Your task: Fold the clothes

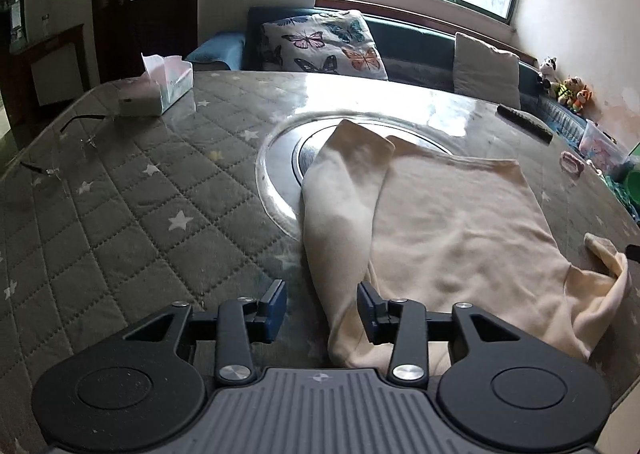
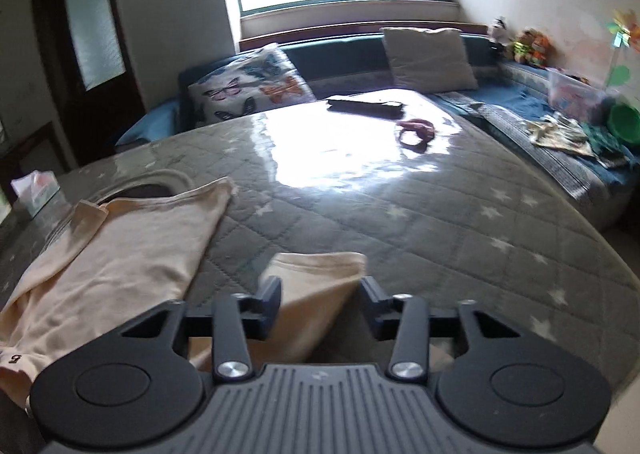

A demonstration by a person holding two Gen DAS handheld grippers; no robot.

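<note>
Shirt point(image 1: 460, 238) lay on table point(image 1: 140, 194), left sleeve point(image 1: 344, 190) already folded in; both grippers point(image 1: 322, 308) point(image 2: 320, 306) spread, empty; right sleeve point(image 2: 316, 278) next, I judged; needs pinching, carrying inward.

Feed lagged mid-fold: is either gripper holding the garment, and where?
Neither. Left gripper and right gripper are open over the cream garment's sleeves.

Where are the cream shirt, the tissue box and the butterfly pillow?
cream shirt point(image 1: 460, 222), left wrist view, middle of its body
tissue box point(image 1: 170, 84), left wrist view, its side
butterfly pillow point(image 1: 324, 44), left wrist view, its printed front
</note>
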